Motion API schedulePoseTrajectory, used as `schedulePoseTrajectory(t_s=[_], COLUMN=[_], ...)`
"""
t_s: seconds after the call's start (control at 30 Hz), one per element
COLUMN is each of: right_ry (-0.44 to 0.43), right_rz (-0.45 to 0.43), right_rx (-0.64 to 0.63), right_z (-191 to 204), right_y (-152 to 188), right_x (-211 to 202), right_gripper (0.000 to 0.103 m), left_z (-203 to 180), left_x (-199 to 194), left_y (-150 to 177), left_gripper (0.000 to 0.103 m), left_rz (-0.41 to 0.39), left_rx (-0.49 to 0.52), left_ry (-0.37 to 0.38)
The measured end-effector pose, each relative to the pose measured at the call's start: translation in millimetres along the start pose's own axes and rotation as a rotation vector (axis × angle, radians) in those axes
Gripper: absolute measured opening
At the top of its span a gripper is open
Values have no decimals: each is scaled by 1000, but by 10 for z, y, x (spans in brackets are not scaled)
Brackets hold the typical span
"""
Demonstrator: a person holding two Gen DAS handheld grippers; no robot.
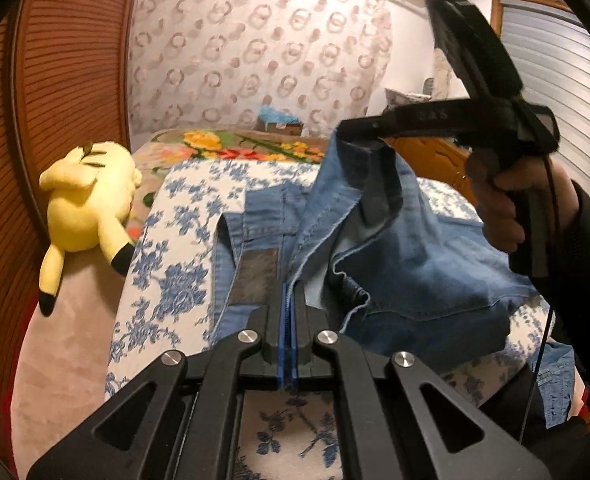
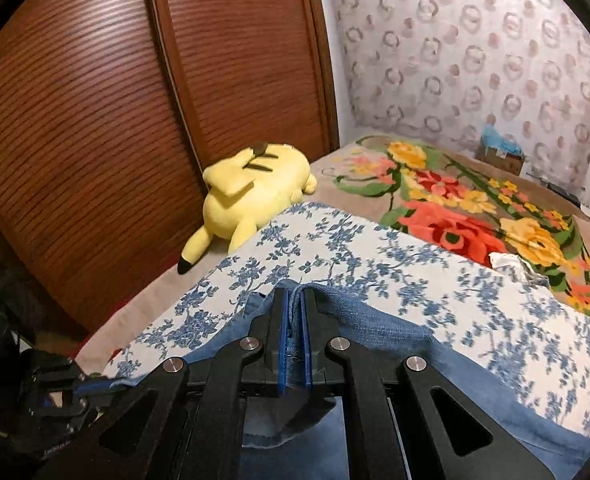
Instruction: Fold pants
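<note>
Blue denim pants (image 1: 407, 264) lie bunched on a white sheet with blue flowers (image 1: 163, 264). My left gripper (image 1: 287, 292) is shut on a hem edge of the pants near the sheet's middle. My right gripper (image 1: 359, 130) shows in the left wrist view, held in a hand, shut on another part of the pants and lifting it above the bed. In the right wrist view, my right gripper (image 2: 294, 300) pinches a fold of the pants (image 2: 379, 332) between its blue pads, above the flowered sheet (image 2: 375, 256).
A yellow plush toy (image 1: 91, 204) (image 2: 251, 196) lies at the sheet's left beside a brown louvered wardrobe door (image 2: 95, 120). A floral blanket (image 2: 467, 208) covers the far bed. A cardboard box (image 2: 501, 158) sits by the patterned wall.
</note>
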State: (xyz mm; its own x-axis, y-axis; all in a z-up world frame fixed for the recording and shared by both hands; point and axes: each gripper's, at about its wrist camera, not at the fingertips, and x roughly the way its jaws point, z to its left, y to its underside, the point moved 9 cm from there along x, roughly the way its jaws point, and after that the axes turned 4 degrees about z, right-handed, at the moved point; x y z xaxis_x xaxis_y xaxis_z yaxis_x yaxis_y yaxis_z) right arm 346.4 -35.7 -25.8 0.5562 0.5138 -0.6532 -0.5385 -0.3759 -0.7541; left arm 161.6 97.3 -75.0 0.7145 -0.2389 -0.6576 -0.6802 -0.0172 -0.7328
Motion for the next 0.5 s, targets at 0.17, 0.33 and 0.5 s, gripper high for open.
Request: schedulePoseTrajectory(t_s=[0.17,0.33,0.5], right_ry=[13,-8,14], right_rz=[59,54,11], right_rx=[16,37,27], right_z=[-72,-61,-39], right_y=[-26,-119,-83], right_x=[326,361,228], right_gripper=[6,12,30], left_z=[86,123,135], left_x=[140,175,138], left_y=[88,93,31], left_gripper=[3,14,37], left_rz=[41,52,37], left_rx=[-25,-48,-60], left_ry=[-14,-16,-17])
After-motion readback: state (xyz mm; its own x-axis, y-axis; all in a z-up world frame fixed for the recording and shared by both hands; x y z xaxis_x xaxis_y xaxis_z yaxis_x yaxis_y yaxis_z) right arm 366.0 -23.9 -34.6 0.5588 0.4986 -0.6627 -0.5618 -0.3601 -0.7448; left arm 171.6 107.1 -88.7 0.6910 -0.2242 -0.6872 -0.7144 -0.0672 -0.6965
